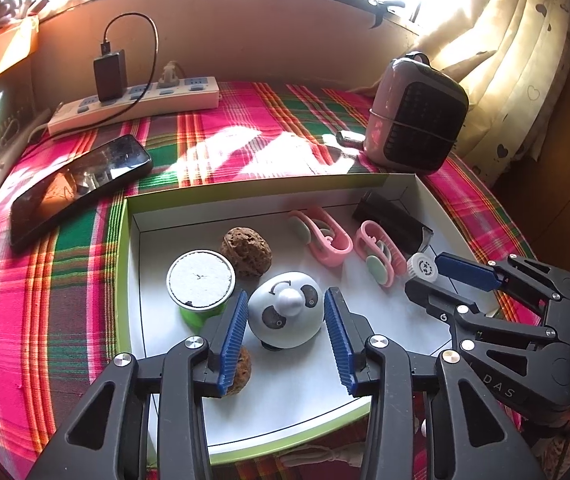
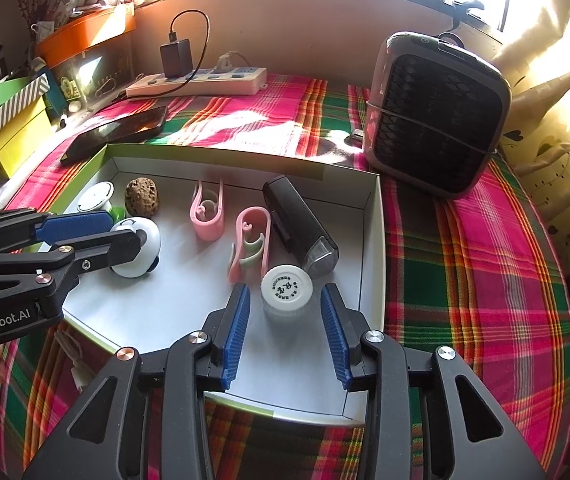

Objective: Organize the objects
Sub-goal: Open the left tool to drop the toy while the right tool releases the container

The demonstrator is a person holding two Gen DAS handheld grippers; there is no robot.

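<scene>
Both items sit in the white tray (image 2: 369, 216). My left gripper (image 1: 285, 316), frame centre, brackets the panda timer (image 1: 285, 312): fingers apart, barely clear of it. My right gripper (image 2: 285, 322) brackets the white bottle (image 2: 286, 292) at lower centre, fingers apart with gaps both sides. I'd lift both straight back, avoiding the pink clips (image 2: 247, 240).

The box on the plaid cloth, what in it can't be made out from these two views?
- Second brown walnut-like ball: left wrist view, mostly behind the left claw's finger.
- Green cup: right wrist view, partly behind the left claw.
- White bottle cap print: too small to read.
</scene>
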